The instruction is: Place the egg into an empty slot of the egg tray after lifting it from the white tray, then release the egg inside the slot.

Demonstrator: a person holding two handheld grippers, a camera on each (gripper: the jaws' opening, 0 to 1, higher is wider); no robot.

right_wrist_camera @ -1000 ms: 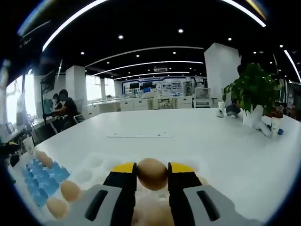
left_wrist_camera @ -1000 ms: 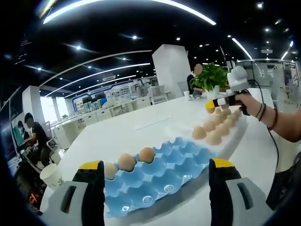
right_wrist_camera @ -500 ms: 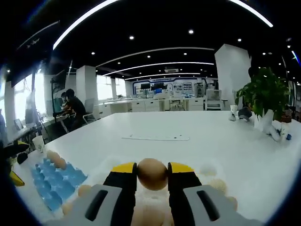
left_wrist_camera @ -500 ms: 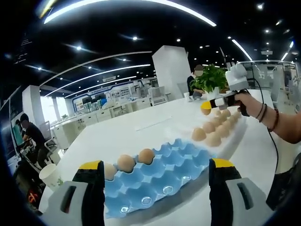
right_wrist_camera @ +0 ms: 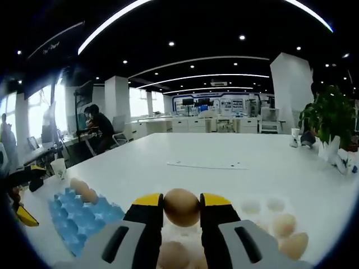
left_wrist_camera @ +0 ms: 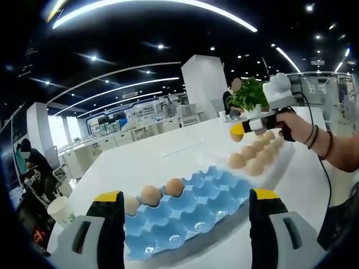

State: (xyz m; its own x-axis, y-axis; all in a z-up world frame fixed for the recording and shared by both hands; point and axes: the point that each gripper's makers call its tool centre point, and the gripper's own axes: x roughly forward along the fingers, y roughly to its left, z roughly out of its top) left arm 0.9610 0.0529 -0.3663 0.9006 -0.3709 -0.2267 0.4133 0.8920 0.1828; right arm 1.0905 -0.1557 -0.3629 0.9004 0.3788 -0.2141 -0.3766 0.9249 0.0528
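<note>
Right gripper (right_wrist_camera: pixel 181 208) clamps the egg (right_wrist_camera: pixel 181 206), aloft over white tray (right_wrist_camera: pixel 263 216); left gripper (left_wrist_camera: pixel 182 210) gapes idle. Risk: over-squeeze cracks shell; slack grip drops it before blue egg tray (left_wrist_camera: pixel 193 207)

In the right gripper view, the jaws of the right gripper (right_wrist_camera: pixel 181 206) cover both sides of the egg (right_wrist_camera: pixel 181 206) and hide part of the white tray (right_wrist_camera: pixel 263 213). The blue tray (right_wrist_camera: pixel 78 216) runs out at the left edge. In the left gripper view, the left jaw covers part of the nearest egg (left_wrist_camera: pixel 130 204).
</note>
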